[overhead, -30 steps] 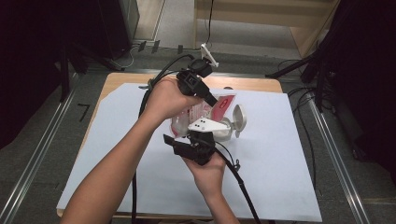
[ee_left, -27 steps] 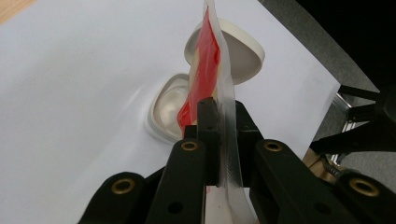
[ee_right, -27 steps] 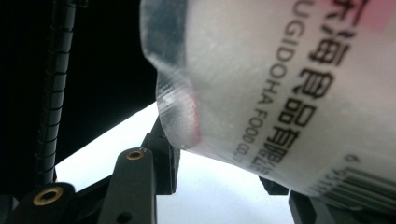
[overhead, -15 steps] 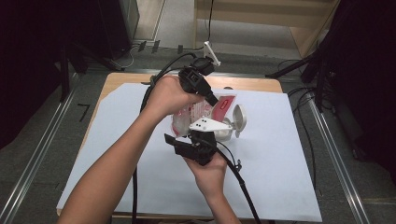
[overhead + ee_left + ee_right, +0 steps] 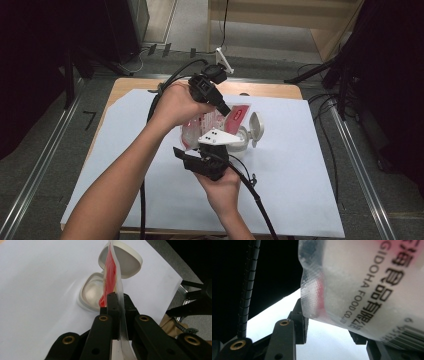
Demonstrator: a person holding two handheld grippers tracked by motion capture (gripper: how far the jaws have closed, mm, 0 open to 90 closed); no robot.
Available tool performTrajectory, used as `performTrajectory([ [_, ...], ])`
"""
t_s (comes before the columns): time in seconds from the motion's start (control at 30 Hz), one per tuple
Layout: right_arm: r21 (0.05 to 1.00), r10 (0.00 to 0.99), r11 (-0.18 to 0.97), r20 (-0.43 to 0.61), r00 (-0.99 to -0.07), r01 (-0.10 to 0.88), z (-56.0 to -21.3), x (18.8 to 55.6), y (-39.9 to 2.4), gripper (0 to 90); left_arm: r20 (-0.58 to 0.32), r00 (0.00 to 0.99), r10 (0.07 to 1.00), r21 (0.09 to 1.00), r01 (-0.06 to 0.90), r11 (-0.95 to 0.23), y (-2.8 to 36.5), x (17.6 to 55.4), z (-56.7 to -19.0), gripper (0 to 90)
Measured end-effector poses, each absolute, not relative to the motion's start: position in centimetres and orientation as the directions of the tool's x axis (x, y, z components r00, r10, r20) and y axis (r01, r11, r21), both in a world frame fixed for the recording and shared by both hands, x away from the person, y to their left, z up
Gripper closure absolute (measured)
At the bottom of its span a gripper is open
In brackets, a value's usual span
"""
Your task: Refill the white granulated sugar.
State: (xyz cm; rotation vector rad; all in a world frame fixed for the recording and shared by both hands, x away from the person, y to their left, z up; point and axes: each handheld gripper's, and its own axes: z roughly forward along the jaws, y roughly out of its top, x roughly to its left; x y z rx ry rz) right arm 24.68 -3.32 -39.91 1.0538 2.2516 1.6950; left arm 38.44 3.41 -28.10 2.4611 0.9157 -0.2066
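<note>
Little moves; your left gripper [image 5: 117, 302] pinches the packet [image 5: 113, 272] edge, your right gripper [image 5: 329, 325] clasps its body above the open case [image 5: 245, 137], ready for tearing.

White paper sheet [image 5: 300, 190] covers the wooden table [image 5: 260, 90].

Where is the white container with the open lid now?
In the high view the container sits on the white sheet right of centre, just behind the right gripper, under the held packet.

Left gripper [image 5: 220, 102] jaws clamped, right gripper [image 5: 210, 147] jaws half-closed.
</note>
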Motion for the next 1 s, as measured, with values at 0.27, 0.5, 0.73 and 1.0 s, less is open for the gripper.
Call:
performTrajectory([
  [0.27,0.885,0.607,0.126,0.288,-0.741,0.448,-39.93,24.60,-3.15,57.2,-0.305,0.764,0.569,0.412,0.644,-0.645,3.54,38.41,-28.16,89.1],
  [0.5,0.885,0.604,0.130,0.287,-0.744,0.446,-39.96,24.53,-3.17,57.1,-0.307,0.771,0.558,0.416,0.636,-0.650,3.75,38.40,-28.21,89.0],
  [0.73,0.885,0.605,0.125,0.290,-0.741,0.448,-40.12,24.53,-2.87,57.0,-0.303,0.774,0.556,0.421,0.632,-0.651,3.89,38.19,-28.15,88.9],
  [1.0,0.887,0.617,0.113,0.290,-0.731,0.447,-40.16,24.34,-2.84,57.0,-0.289,0.786,0.547,0.430,0.617,-0.659,3.64,37.82,-28.09,88.6],
])
